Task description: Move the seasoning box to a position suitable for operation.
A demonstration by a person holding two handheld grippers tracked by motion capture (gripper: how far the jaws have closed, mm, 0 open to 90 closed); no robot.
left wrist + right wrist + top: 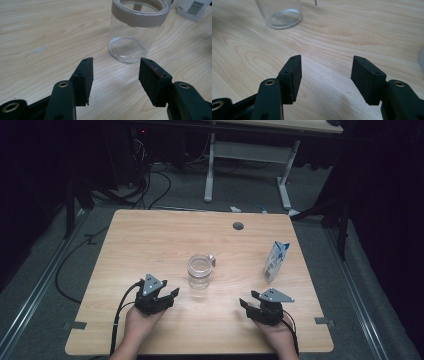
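Jar [279, 12] top cut off in right gripper view.

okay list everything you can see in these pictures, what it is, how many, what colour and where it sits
jar: one, clear glass with a greyish band at the rim, upright, mid-table.
carton: one, white and blue, upright, right side of the table.
table: one, light wood, with a round grey cap near its far edge.
second table: one, white legs, on the floor behind.
cables: several, black, on the floor at far left.
left gripper: one, black, jaws open and empty, pointing at the jar.
right gripper: one, black, jaws open and empty, near edge at right.
hands: two, holding the grippers.
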